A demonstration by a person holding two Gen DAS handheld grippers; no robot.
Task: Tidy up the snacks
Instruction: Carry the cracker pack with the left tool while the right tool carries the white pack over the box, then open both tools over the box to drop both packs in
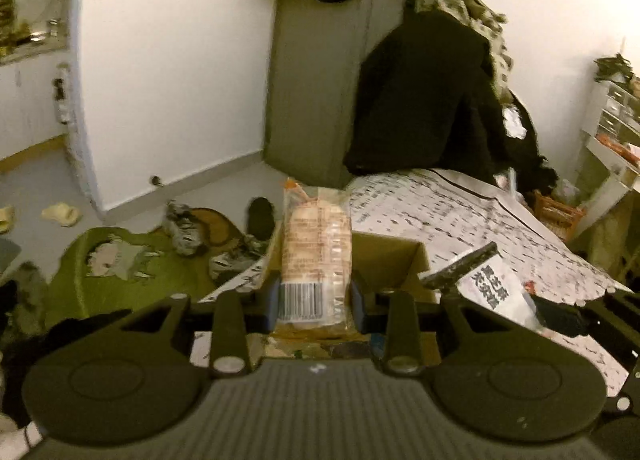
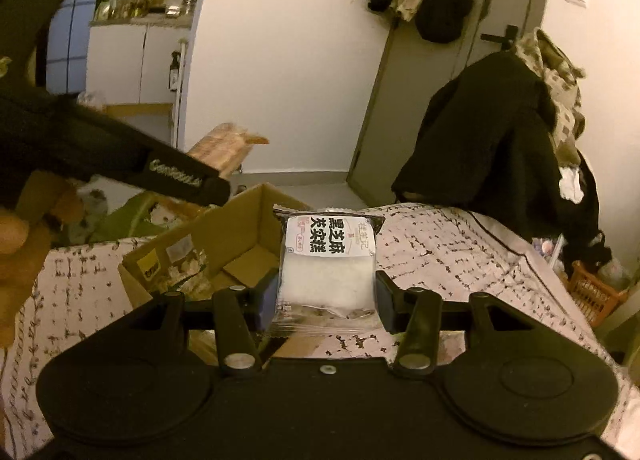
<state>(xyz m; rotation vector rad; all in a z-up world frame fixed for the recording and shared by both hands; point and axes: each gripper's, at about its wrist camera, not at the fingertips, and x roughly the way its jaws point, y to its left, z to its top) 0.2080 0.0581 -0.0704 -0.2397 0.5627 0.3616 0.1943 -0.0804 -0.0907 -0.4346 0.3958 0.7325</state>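
My left gripper is shut on an orange, clear-wrapped snack pack with a barcode, held above the open cardboard box. My right gripper is shut on a white cake packet with black characters on its label, just right of the cardboard box. In the right wrist view the left gripper's black body crosses over the box with the orange pack sticking out beyond it. The white packet shows at the right of the left wrist view. The box holds a few wrapped snacks.
The box stands on a bed with a patterned cover. A dark coat hangs over the bed's far end. A green rug with shoes and clutter lies on the floor at the left. An orange crate sits right of the bed.
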